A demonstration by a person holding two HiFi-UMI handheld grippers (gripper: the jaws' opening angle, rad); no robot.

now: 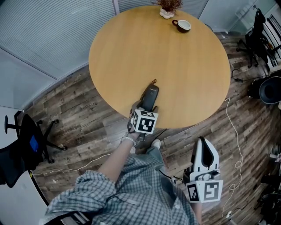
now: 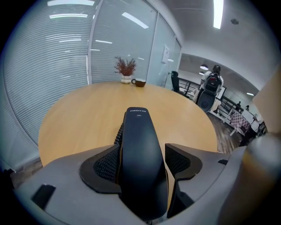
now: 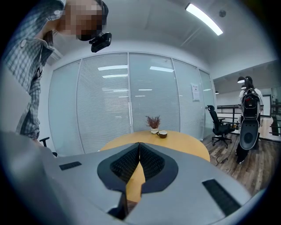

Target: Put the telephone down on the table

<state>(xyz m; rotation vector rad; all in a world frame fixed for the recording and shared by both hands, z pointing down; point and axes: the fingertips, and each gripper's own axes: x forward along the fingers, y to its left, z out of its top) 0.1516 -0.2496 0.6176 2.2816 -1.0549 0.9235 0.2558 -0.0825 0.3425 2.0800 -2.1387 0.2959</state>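
At the near edge of the table [image 1: 175, 57], the handset [image 1: 150, 96] lies between the jaws of the left gripper [image 1: 141, 108]. Its long axis runs straight away from the person toward the table's middle, in line with the way the gripper points. A coiled cord [image 1: 153, 82] trails from its far end.

The left gripper view shows the jaws standing wide. The left pad [image 2: 104, 165] sits just against the handset's flank, while a sliver of bare wood shows between the handset and the right pad [image 2: 181, 160], so the grip looks slack rather than clamped. The handset seems to rest on the wood, though its underside is hidden and I cannot tell whether it lies fully flat.

The right gripper [image 1: 203, 143] hangs low beside the person, well apart from the table, its jaws closed tip to tip on nothing. Only the left gripper is near, and the placing looks all but done.

What remains turns on that shared axis. Backing out along it toward the person, or lifting straight up, should clear the handset. A sideways move would likely drag the left pad against it and nudge it toward the edge. A cup [image 1: 182, 25] and plant [image 1: 168, 6] stand at the opposite rim, well clear.
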